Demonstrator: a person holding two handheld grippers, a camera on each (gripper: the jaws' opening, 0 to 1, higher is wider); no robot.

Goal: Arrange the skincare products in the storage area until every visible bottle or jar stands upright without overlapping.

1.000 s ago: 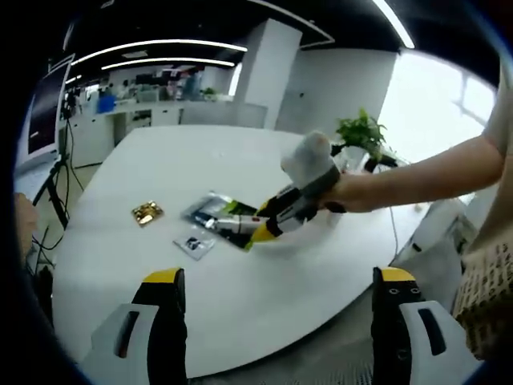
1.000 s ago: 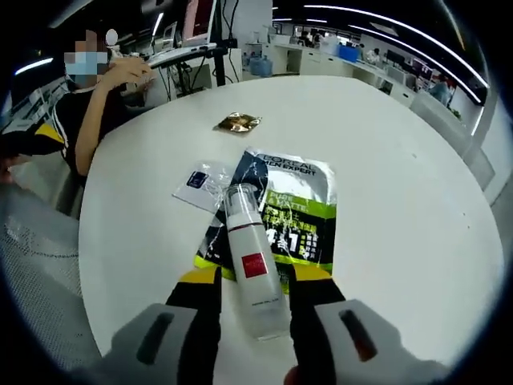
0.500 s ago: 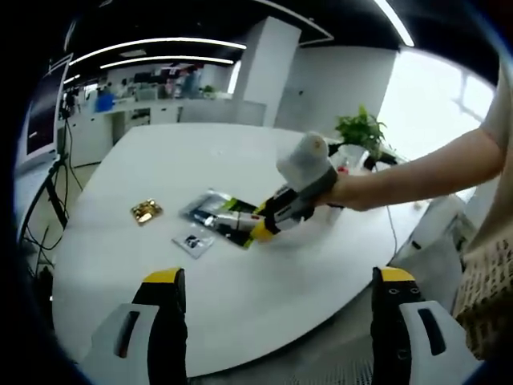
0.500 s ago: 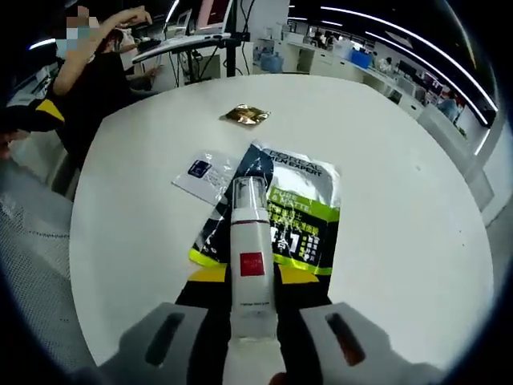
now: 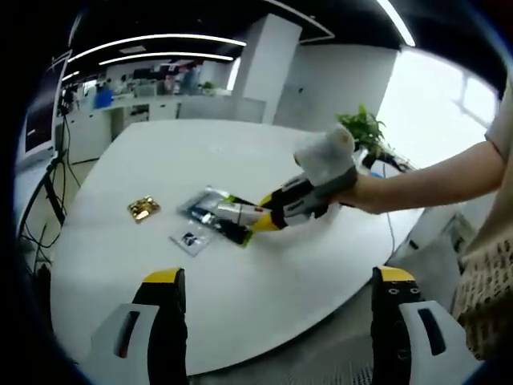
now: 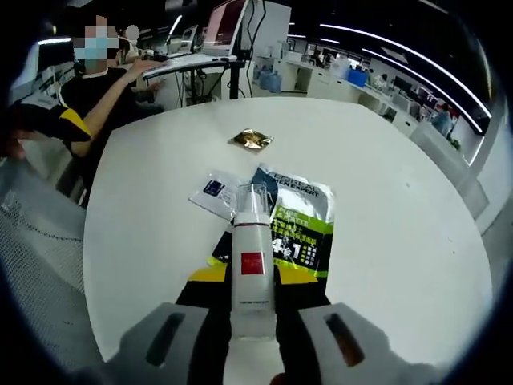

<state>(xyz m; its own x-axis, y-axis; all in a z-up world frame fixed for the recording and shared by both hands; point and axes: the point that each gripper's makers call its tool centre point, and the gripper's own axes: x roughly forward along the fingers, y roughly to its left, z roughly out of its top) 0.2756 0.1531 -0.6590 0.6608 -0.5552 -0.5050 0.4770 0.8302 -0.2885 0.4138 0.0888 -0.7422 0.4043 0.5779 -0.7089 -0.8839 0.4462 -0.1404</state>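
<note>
1. Skincare bottle, a white plastic pump bottle with a clear cap and a small red square label (image 6: 252,257), lies lengthwise between the jaws of the right gripper (image 6: 252,281), cap pointing away from the camera; the jaws are closed on its lower body.
2. From the left gripper view, the right gripper (image 5: 276,213) and bottle (image 5: 240,211) sit low over the round white table (image 5: 264,273), on or just above a flat black, silver and green sachet pack (image 6: 303,220); whether the bottle has left the pack cannot be told.
3. The step in hand looks like picking the lying bottle up so that it can be stood on its base.
4. The next move would call for lifting it off the pack, turning the wrist until the cap points up, and setting the base down on bare table beside the pack, not on it.
5. The left gripper (image 5: 276,321) hangs near the table's edge with jaws wide apart, holding nothing.
6. Close by lie a small clear sachet with a dark label (image 6: 212,191) and a small gold foil packet (image 6: 252,139).
</note>
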